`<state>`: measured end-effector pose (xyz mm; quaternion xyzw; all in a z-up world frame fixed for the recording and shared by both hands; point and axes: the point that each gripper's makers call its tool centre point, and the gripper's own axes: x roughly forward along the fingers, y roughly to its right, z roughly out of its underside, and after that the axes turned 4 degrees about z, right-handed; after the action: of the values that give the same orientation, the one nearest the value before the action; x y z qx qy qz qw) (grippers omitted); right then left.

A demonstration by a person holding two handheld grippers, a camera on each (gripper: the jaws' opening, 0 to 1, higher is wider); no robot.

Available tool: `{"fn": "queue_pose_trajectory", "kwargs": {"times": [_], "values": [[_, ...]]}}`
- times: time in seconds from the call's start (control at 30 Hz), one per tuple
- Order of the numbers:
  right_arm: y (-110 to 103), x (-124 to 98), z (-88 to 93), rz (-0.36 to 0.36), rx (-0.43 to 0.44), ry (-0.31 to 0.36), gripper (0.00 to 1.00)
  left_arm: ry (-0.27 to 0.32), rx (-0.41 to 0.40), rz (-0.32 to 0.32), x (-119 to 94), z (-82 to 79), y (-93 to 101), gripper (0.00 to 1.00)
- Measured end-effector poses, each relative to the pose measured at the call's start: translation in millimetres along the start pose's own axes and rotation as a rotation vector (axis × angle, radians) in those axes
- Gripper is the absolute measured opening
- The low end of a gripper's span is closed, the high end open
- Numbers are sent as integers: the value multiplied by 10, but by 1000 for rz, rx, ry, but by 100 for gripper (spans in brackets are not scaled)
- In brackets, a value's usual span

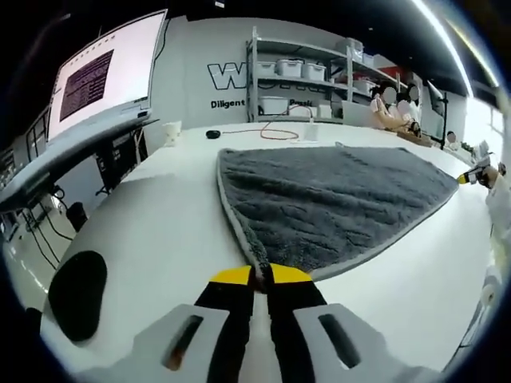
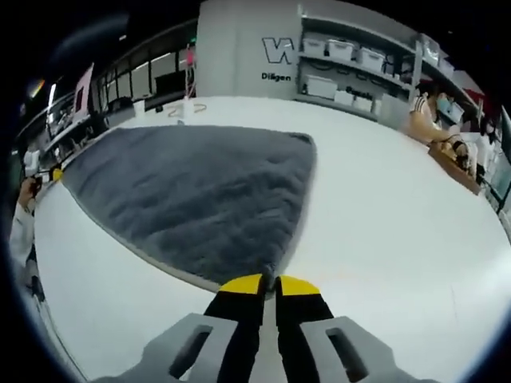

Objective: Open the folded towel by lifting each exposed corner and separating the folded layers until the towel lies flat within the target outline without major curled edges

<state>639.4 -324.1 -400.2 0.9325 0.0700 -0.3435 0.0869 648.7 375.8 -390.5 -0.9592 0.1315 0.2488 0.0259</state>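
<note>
Grey towel [image 1: 335, 207] spread flat on white tabletop [image 1: 160, 223]; left tool [image 1: 260, 275] and right tool [image 2: 270, 285] each pinch a near corner. Unfolding looks nearly done; release remains.

- A lab or research workspace, with a broad white table [image 1: 160, 215] stretching ahead of the fingers.
- Beyond it, a white wall with large dark lettering [image 1: 227, 76].
- Metal shelves [image 1: 299, 76] holding white storage bins.
- A big screen [image 1: 104, 72] showing text, up to the left.
- People [image 1: 395, 104] seated at a far desk.
</note>
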Motion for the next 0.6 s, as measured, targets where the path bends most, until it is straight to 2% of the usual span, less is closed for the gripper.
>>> {"fn": "queue_pose_trajectory", "kwargs": {"times": [0.17,0.43,0.6], "values": [[37,-40,25,20,-28,-25,0,-27,16,-7,-28,-22,-18,4],[86,-108,0,7,-14,-25,0,-38,3,-1,-161,-147,-35,4],[82,-140,5,1,-18,-27,0,-55,5,0,-186,-144,-41,4]]}}
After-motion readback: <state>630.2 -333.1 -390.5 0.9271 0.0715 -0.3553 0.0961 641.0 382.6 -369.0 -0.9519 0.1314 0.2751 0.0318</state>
